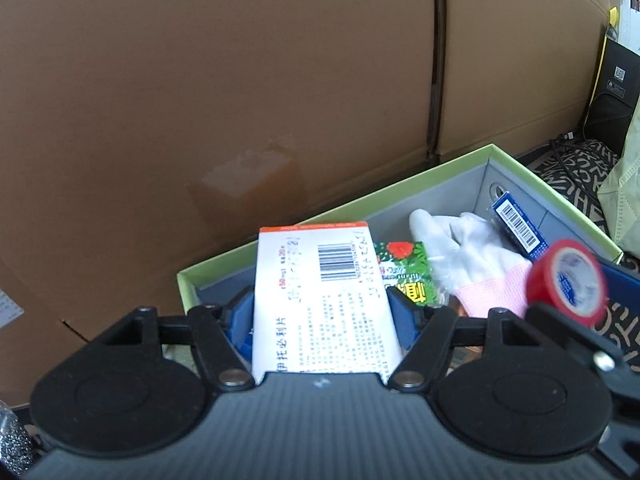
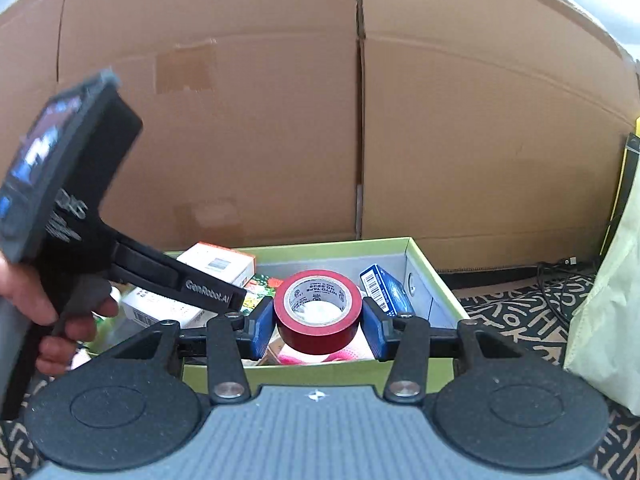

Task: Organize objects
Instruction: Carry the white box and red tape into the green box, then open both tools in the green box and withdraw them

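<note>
Gripping a white medicine carton [image 1: 326,300] across its width, the left gripper [image 1: 320,312] has both blue pads pressed to the carton's long sides, the carton poised over the near left end of the green-rimmed box [image 1: 440,170]. The right gripper [image 2: 318,322] is clenched on a roll of red tape [image 2: 318,312], held over the box's near wall. Inside the box lie a white glove with pink cuff [image 1: 472,248], a green packet [image 1: 408,276] and a blue barcoded carton [image 1: 518,226] leaning in the far right corner. Assessment: the placing step is in hand for both items. Next move calls for lowering each into free floor space, the tape clear of the glove, before the jaws let go.
</note>
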Action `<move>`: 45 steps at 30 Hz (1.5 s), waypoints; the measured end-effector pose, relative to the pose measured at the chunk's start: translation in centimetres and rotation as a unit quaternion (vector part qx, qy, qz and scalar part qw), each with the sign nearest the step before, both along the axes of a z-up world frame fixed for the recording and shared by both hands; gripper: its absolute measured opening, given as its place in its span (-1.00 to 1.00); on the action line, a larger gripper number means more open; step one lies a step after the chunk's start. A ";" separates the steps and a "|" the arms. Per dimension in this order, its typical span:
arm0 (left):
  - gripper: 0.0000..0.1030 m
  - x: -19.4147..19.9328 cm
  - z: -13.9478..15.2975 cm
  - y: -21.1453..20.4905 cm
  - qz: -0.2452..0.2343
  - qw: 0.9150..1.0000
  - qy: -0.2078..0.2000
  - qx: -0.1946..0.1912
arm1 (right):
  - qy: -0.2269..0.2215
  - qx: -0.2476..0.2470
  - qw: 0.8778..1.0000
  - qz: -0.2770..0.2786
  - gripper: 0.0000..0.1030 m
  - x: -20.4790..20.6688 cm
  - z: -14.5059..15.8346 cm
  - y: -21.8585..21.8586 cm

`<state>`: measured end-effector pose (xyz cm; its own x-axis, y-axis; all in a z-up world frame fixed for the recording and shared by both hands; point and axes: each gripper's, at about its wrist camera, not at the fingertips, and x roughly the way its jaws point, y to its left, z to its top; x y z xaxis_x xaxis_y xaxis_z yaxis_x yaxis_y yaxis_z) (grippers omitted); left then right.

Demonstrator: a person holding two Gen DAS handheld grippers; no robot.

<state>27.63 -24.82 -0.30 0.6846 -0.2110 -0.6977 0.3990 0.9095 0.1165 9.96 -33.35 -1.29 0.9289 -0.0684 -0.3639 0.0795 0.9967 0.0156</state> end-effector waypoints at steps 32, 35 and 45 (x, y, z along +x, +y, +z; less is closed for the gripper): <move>0.32 -0.5 -1.1 -2.8 -0.007 0.997 -0.033 0.065 | 0.025 0.025 0.999 -0.027 -0.02 3.9 -2.2 -1.1; 0.50 0.6 -1.9 -2.9 -0.005 0.998 -0.029 0.050 | 0.021 0.020 0.999 -0.033 -0.02 4.1 -2.2 -1.2; 1.00 -3.2 -0.2 1.7 0.014 0.997 -0.072 -0.027 | 0.002 0.011 0.999 -0.051 0.49 0.5 -1.3 -1.8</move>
<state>24.40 -23.15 -0.51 0.7826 -0.2240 -0.5808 0.3556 0.9267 0.1217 10.46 -35.20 -2.56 0.9164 -0.1546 -0.3693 0.1805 0.9829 0.0364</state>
